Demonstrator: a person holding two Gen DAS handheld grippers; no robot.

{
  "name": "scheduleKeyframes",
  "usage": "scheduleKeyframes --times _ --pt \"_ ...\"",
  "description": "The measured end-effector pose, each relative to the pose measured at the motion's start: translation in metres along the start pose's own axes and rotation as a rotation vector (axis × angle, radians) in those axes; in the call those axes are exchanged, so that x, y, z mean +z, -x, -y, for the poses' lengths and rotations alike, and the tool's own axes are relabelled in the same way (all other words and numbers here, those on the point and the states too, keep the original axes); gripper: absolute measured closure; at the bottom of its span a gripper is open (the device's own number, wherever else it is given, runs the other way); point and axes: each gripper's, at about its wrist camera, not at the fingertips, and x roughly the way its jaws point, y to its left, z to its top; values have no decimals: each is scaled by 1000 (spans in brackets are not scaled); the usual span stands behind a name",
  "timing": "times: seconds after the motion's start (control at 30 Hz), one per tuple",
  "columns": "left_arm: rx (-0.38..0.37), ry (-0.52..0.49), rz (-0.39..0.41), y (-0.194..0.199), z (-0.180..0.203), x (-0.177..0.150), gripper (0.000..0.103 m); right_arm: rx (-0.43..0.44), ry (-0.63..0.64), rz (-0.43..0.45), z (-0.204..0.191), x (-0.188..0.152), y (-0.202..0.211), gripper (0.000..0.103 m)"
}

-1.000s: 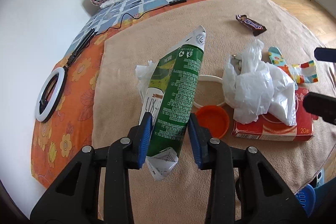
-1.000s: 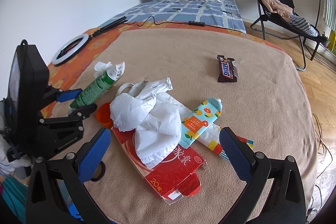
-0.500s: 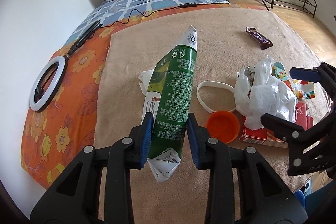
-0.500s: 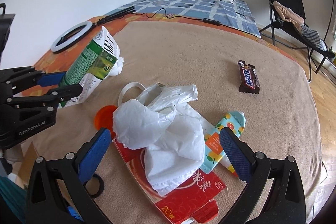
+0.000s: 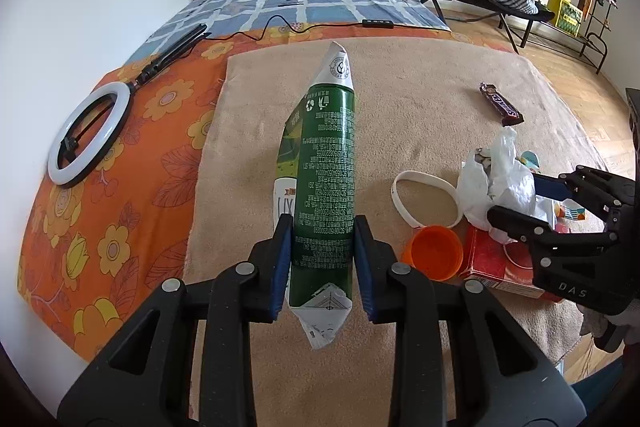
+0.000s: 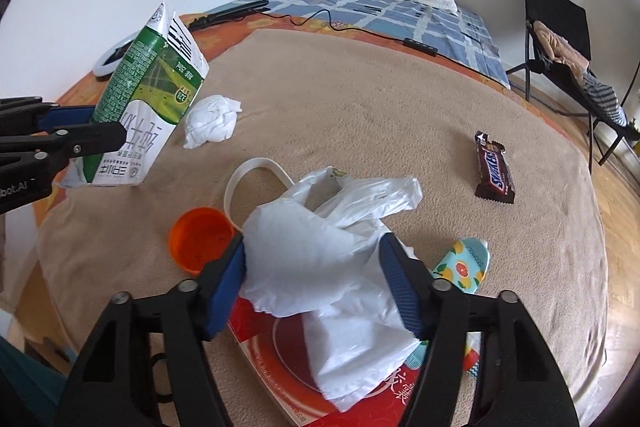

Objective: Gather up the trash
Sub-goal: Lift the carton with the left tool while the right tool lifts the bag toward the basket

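A flattened green and white milk carton [image 5: 328, 155] hangs above the beige blanket [image 5: 400, 107]. My left gripper [image 5: 322, 227] is shut on its lower part and its jaws are still closing. From the right wrist view the carton [image 6: 148, 99] is at the far left in that gripper [image 6: 104, 125]. A crumpled white plastic bag [image 6: 340, 199] lies on a flat red box [image 6: 360, 395]. My right gripper [image 6: 312, 247] is closing on the bag, with both pads against its sides. Seen from the left wrist, the right gripper [image 5: 516, 199] straddles the bag [image 5: 500, 179].
On the blanket lie an orange cap [image 6: 196, 243], a white band [image 6: 256, 167], a balled tissue [image 6: 212, 121], a chocolate bar [image 6: 494, 171] and a fruit-printed wrapper [image 6: 464, 267]. A ring light [image 5: 88, 135] lies left on the orange sheet. A black chair [image 6: 560, 39] stands at the back right.
The left gripper lifted the carton, rolled it more upright and squeezed it tighter, which uncovered the tissue. The right gripper came down over the bag and its wide jaws closed onto it.
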Motion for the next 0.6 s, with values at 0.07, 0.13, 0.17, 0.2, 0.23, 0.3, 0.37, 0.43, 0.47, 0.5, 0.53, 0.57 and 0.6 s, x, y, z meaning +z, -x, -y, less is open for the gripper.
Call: scheduleKeyframes --times 0.07,0.13,0.17,0.2,0.23,0.3,0.37,0.43,0.47,0.5,0.53,0.57,0.6 --pt "3 4 8 3 -1 0 74 30 -30 12 5 0 4 55" --pt "8 8 17 6 -3 0 74 73 -68 31 11 2 10 57" --pt "7 12 21 7 -4 0 74 93 -84 45 14 3 15 58" --pt "5 17 25 9 -5 0 74 111 -96 58 16 4 19 59" --pt "1 21 28 10 -6 0 74 124 -105 71 17 6 24 59" --pt "-5 28 36 15 -7 0 74 158 -120 95 21 10 32 59" --pt "-12 33 44 19 -8 0 74 177 -127 122 22 13 42 59" --pt "-21 36 51 25 -9 -1 74 190 -124 146 22 14 51 59" --pt "-28 39 54 28 -9 -1 74 193 -125 154 22 14 55 59" --pt "-34 41 57 30 -9 -1 74 199 -127 161 23 13 59 59" --pt "-39 43 60 33 -9 -1 74 202 -129 166 23 13 63 59" --pt "-44 44 63 36 -8 -2 74 204 -129 171 22 12 66 59" --pt "-49 45 66 39 -8 -2 74 206 -128 176 23 11 70 59"
